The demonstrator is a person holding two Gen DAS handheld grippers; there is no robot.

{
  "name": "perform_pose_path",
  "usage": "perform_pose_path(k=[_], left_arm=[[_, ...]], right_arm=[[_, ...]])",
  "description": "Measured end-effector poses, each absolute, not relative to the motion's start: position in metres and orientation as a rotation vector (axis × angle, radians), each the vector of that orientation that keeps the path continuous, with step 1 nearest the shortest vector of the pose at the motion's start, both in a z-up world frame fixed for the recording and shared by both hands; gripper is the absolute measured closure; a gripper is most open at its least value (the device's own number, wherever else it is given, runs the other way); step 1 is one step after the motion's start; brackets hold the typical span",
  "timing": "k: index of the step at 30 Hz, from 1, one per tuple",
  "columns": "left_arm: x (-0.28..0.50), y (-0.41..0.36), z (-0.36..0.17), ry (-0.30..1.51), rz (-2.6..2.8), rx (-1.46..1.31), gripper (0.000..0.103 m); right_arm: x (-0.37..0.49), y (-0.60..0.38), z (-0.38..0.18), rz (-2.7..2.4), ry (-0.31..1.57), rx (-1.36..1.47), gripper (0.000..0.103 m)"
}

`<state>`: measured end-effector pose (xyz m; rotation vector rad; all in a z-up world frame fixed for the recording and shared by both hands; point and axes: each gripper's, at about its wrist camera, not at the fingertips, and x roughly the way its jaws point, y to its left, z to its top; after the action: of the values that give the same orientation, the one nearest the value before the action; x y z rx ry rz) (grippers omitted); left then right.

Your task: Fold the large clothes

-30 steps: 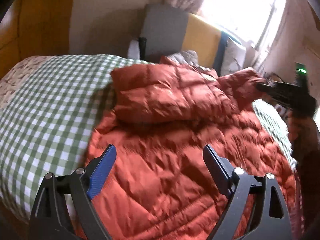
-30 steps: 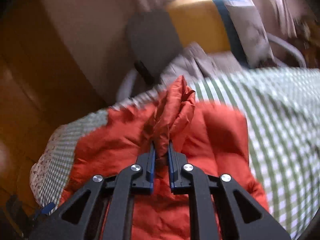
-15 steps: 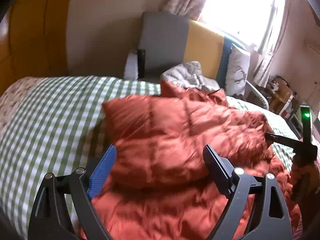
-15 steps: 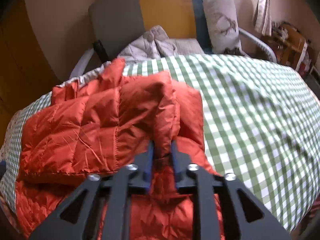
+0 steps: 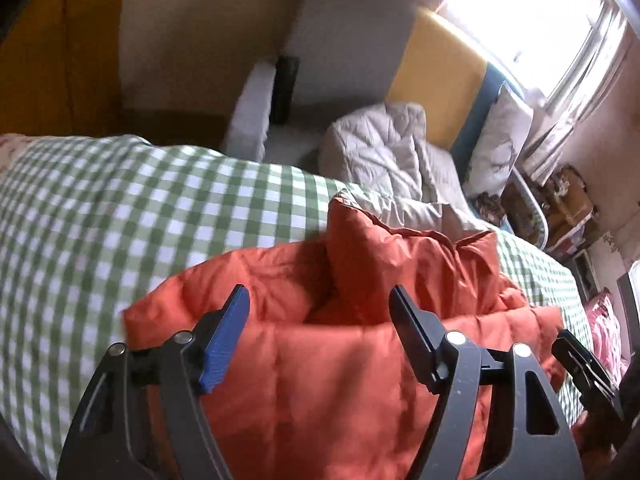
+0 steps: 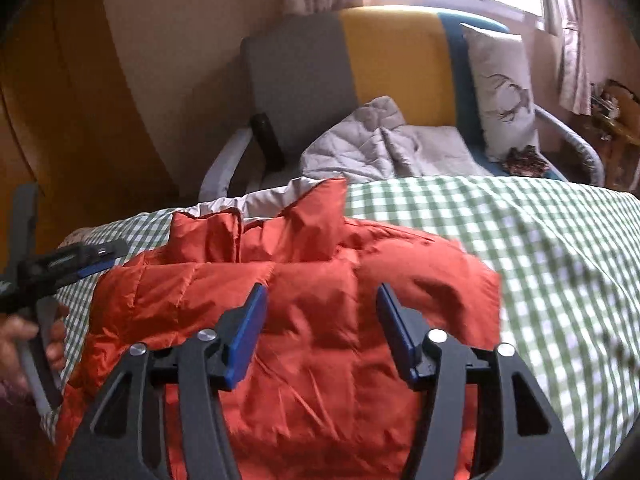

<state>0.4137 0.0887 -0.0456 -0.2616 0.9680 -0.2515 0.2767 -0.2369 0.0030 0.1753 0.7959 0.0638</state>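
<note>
An orange-red puffer jacket (image 5: 340, 360) (image 6: 312, 300) lies on the green checked bed cover (image 5: 120, 220) (image 6: 540, 248), its upper part folded over the body and its collar standing at the far edge. My left gripper (image 5: 320, 312) hovers open just above the jacket's folded edge, nothing between its fingers. My right gripper (image 6: 320, 312) is open too, over the jacket's folded layer. Each gripper shows in the other's view: the right one at the lower right (image 5: 584, 364), the left one at the left edge (image 6: 72, 264), held by a hand (image 6: 24, 336).
Beyond the bed stands a grey, yellow and blue armchair (image 6: 360, 76) with a grey quilted garment (image 6: 372, 140) (image 5: 384, 148) and a printed cushion (image 6: 500, 88) on it. A bright window (image 5: 528, 20) is behind. Wooden furniture (image 6: 60, 120) is at the left; cluttered shelves (image 5: 568, 204) at the right.
My right gripper has let go of the jacket fold it was pinching and stands open; the fold now lies flat. The left gripper has moved forward over the jacket toward the collar.
</note>
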Motion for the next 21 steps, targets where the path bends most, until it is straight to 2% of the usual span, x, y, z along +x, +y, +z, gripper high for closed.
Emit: perform_pose_path(k=[4,7,14,18,21], left_arm=[[0.442,0.073,-0.058,1.01,-0.293,-0.295,0.032],[0.46,0.061,-0.072,1.036,-0.277,-0.267,0.054],[0.466,0.062,-0.101,1.021,-0.201,-0.283,0.054],[0.461,0.061,-0.1,1.013,-0.18,-0.26,0.054],[0.449,0.065,-0.088,0.99,-0.153,-0.263,0.043]], right_arm=[[0.314,-0.232,-0.006,0.085,0.826,0.2,0.061],[0.356,-0.229,-0.021,0.09,0.896,0.202,0.065],[0.419,-0.238,-0.08,-0.015,1.062,0.208,0.07],[0.425,-0.233,-0.087,-0.043,1.057,0.176,0.07],[0.415,-0.24,-0.08,-0.047,1.026,0.218,0.07]])
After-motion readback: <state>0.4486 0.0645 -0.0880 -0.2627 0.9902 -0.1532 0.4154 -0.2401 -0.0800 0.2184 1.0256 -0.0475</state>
